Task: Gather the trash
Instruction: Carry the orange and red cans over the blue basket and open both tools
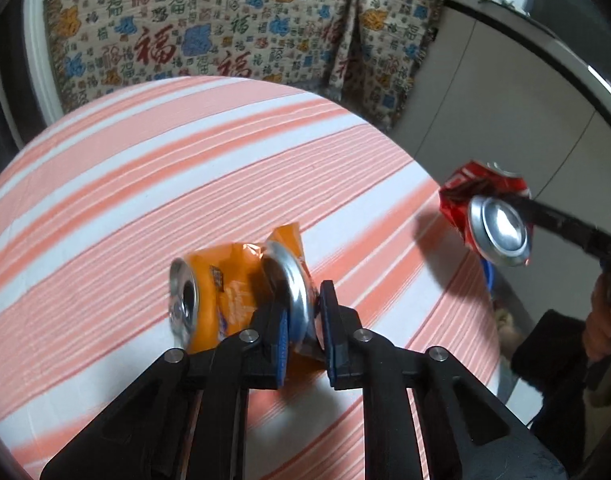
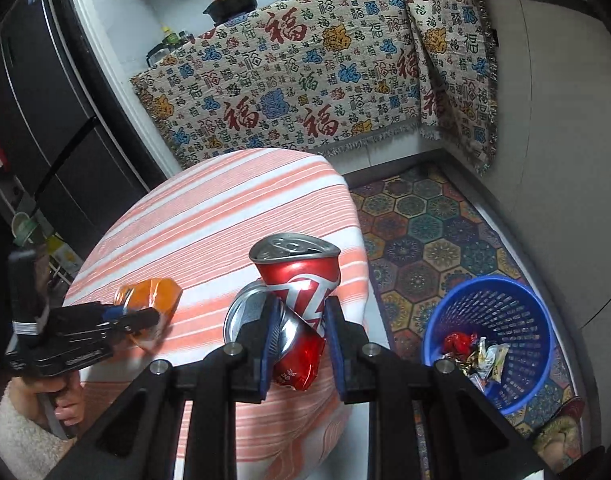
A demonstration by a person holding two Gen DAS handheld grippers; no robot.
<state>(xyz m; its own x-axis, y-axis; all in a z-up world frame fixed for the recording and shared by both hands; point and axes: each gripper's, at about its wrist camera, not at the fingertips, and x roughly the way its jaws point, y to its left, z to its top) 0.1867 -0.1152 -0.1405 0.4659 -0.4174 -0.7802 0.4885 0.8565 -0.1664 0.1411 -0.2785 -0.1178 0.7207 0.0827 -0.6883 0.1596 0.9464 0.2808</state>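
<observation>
My left gripper (image 1: 303,312) is shut on a crushed orange can (image 1: 225,288), pinching its bent bottom end just above the striped table (image 1: 145,160). The same can (image 2: 153,296) and the left gripper (image 2: 145,318) show at the table's left in the right wrist view. My right gripper (image 2: 299,326) is shut on a crushed red can (image 2: 301,300), held above the table's right edge. The red can (image 1: 485,208) also shows in the left wrist view, off the table's right side. A blue trash basket (image 2: 493,328) stands on the floor to the right, with wrappers inside.
A round table with an orange-and-white striped cloth fills the middle. A patterned cloth (image 2: 305,80) drapes the counter behind, with pans on top. A dark fridge (image 2: 37,120) stands at the left. A patterned floor mat (image 2: 425,232) lies under the basket.
</observation>
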